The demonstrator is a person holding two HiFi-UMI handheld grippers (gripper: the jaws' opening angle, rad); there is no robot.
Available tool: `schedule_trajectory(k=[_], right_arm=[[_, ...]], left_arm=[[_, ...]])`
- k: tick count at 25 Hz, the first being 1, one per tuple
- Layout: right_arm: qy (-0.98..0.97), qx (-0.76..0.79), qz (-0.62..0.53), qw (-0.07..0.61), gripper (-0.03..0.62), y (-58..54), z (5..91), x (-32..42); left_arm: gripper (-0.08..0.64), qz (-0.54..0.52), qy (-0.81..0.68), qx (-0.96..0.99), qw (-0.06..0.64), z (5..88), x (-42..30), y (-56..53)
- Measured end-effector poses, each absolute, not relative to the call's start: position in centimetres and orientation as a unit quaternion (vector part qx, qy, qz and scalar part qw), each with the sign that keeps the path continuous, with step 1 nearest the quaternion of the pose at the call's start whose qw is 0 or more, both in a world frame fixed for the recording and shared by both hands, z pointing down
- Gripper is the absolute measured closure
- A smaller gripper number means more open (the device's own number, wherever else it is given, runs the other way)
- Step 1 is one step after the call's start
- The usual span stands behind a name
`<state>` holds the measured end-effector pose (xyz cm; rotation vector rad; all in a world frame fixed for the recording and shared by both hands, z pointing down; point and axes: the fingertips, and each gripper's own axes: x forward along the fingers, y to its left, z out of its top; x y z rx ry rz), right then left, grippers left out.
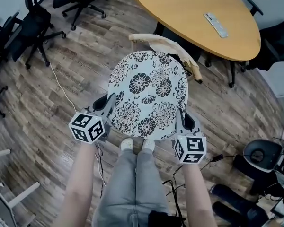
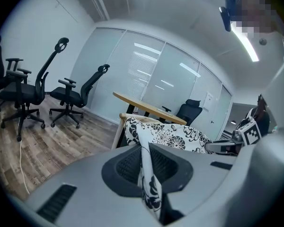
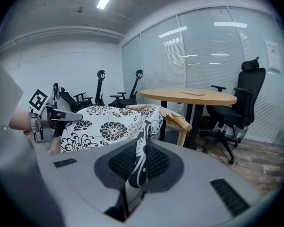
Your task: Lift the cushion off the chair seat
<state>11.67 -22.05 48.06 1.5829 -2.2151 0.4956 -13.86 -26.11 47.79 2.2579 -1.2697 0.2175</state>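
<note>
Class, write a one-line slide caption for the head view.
Left claw and right claw each clamp the floral cushion by its near edge, over the wooden chair beside the table.

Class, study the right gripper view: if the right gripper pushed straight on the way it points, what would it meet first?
The right gripper is shut on the floral cushion, which lies directly ahead; past it, probably the wooden chair frame, though depth is unclear.
</note>
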Motion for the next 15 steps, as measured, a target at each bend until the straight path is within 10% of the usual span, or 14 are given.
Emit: schedule_trajectory(k=[15], right_arm=[[-0.784,0.584,0.169,0.128,0.549,-20.5,53.6,12.5]], left_arm=[[0.526,0.065,-0.502,0.834,0.219,51.3,-14.5,-25.8]])
